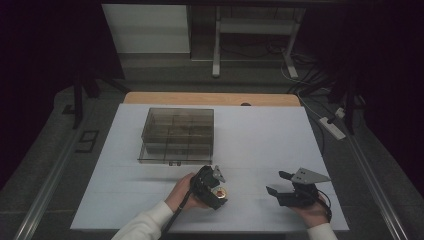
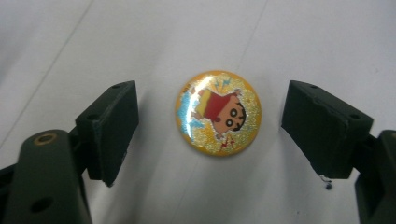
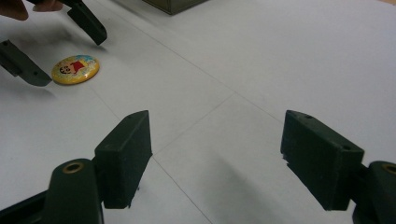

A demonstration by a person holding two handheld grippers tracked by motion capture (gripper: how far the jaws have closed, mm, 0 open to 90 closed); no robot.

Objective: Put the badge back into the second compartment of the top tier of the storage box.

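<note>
The step in hand looks like the pick-up of the round badge [image 2: 218, 113], a yellow pin with a cartoon figure that lies flat on the white table [image 1: 260, 135] close to the near edge, about midway along it. The left gripper [image 1: 218, 192] is poised over it with its jaws wide apart, one on each side of the badge and neither touching it; in the left gripper view there is clear white surface between each pad and the badge's rim. The next move, as I judge it, calls for lowering the jaws until their tips sit level with the thin rim, then closing evenly so the disc does not skid or tip out sideways. The right gripper [image 1: 278, 183] rests near the near right corner, jaws apart and holding nothing, well away from the badge. Toward the far left part of the table stands a clear plastic box [image 1: 177, 135] with inner dividers, its lid seemingly down; whether any compartment holds something cannot be told through the tinted walls. It seems the likely place for the badge.
</note>
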